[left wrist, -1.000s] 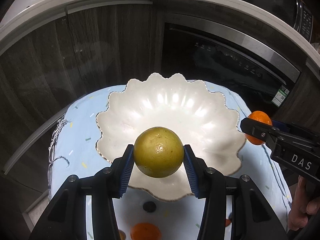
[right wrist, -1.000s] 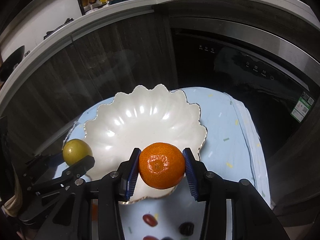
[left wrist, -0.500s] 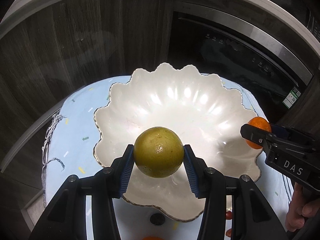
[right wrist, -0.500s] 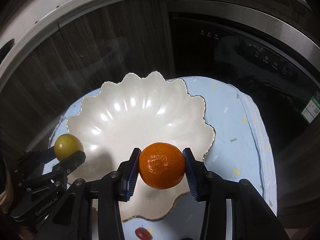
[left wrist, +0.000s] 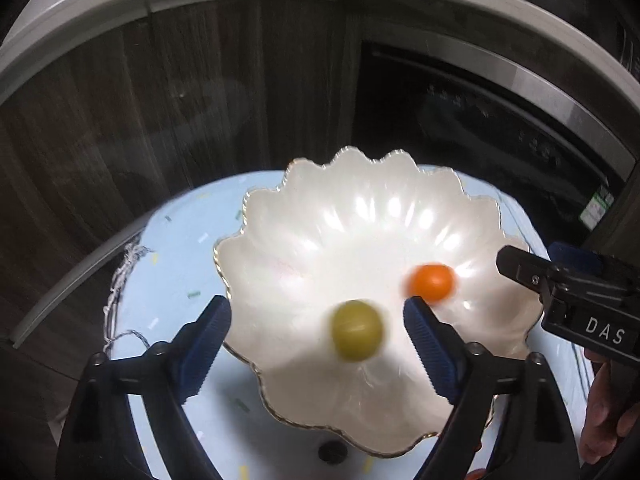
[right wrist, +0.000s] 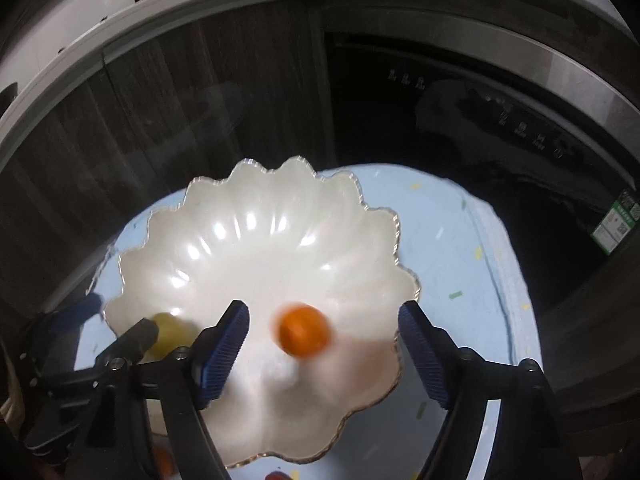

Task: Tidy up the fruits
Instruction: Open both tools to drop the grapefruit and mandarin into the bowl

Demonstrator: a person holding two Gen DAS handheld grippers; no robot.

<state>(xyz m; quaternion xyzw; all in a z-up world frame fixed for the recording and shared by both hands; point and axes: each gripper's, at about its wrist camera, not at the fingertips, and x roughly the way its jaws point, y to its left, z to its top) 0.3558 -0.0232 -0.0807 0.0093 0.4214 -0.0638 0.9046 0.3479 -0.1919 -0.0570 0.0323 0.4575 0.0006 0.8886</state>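
Observation:
A white scalloped bowl (left wrist: 340,216) (right wrist: 256,216) stands on a light-blue cloth. My left gripper (left wrist: 316,316) hovers over its near rim with its jaws opening. A yellow-green fruit (left wrist: 356,336), blurred, lies loose between them over the bowl, and neither pad touches it. My right gripper (right wrist: 322,314) is also opening, and the blurred orange (right wrist: 304,332) (left wrist: 432,282) sits free in the bowl. In the right wrist view the yellow-green fruit (right wrist: 172,336) is half hidden behind the left gripper's fingers (right wrist: 134,338).
The blue cloth (right wrist: 440,232) covers a small round table in front of dark wood cabinets (left wrist: 160,100) and a black appliance (right wrist: 480,100). Small dark and red fruits (left wrist: 332,450) and another orange (right wrist: 164,460) lie near the front edge. A person's hand (left wrist: 600,420) holds the right gripper.
Both grippers were shut on their fruits over the bowl; now both have opened wide and let go. The yellow-green fruit and the orange have dropped out of the jaws into the bowl.

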